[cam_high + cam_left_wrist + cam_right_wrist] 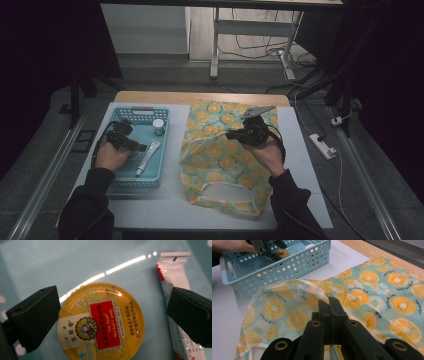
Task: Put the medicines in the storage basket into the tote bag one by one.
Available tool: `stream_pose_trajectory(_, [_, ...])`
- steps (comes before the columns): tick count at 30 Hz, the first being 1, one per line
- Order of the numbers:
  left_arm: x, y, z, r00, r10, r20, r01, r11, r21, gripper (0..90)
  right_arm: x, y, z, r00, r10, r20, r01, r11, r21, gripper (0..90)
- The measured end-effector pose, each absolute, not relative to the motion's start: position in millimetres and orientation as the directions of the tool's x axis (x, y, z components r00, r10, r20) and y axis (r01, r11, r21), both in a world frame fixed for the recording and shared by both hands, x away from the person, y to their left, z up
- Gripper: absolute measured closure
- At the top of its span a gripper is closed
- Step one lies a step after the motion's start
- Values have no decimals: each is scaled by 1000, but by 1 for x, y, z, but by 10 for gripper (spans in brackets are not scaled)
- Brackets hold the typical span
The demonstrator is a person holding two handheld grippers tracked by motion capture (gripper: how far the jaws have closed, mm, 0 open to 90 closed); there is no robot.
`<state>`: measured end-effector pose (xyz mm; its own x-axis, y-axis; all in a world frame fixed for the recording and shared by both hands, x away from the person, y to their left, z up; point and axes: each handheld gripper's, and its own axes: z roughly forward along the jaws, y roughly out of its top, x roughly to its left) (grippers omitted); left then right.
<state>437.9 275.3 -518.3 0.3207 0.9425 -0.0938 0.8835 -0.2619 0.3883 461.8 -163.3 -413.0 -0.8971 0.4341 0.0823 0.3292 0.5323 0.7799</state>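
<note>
A round yellow tin (100,322) labelled herbal candy lies on the floor of a blue perforated basket (140,109). My left gripper (112,315) is open, one jaw on each side of the tin and neither touching it. A white tube (175,272) lies just beyond its right jaw. In the high view the left gripper (131,145) is inside the basket beside the tube (148,156). My right gripper (330,302) is shut on the raised edge of a cloth bag (372,290) printed with orange slices. The bag (220,160) lies flat at the table's middle, under the right gripper (232,135).
A small white-capped jar (158,126) stands at the basket's far end. The basket (287,267) sits left of the bag. White table (300,165) shows on the right and at the front. A power strip (322,145) lies on the floor at the right.
</note>
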Motion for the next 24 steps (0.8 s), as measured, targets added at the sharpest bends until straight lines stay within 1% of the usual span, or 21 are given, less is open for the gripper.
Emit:
stream_pose_trajectory(3, [440, 274, -521, 299, 950, -90, 904, -252, 346, 3, 462, -164, -412, -896, 435, 83, 329, 530, 782, 896])
stream_pose_trajectory(7, [441, 273, -520, 277, 956, -93, 915, -233, 329, 42, 462, -165, -411, -896, 436, 81, 327, 527, 784, 896])
stream_pose_trajectory(8, [440, 273, -520, 267, 959, -92, 919, -224, 325, 61, 462, -165, -411, -896, 437, 81, 327, 526, 785, 895])
stream_pose_trajectory(11, [439, 275, -518, 256, 961, -100, 924, -214, 316, 186, 462, -166, -411, -896, 436, 81, 326, 526, 785, 896])
stream_pose_trajectory(12, [439, 274, -518, 256, 961, -103, 927, -214, 307, 201, 462, -166, -411, -896, 436, 81, 327, 526, 785, 895])
stream_pose_trajectory(14, [439, 273, -518, 259, 961, -98, 929, -220, 296, 205, 462, -166, -411, -896, 436, 81, 327, 526, 785, 896])
stream_pose_trajectory(19, [440, 274, -516, 231, 965, -120, 942, -191, 277, 209, 463, -166, -411, -895, 439, 80, 328, 524, 786, 895])
stream_pose_trajectory(24, [439, 277, -514, 229, 963, -144, 940, -180, 288, 211, 463, -167, -411, -895, 439, 80, 327, 522, 788, 896])
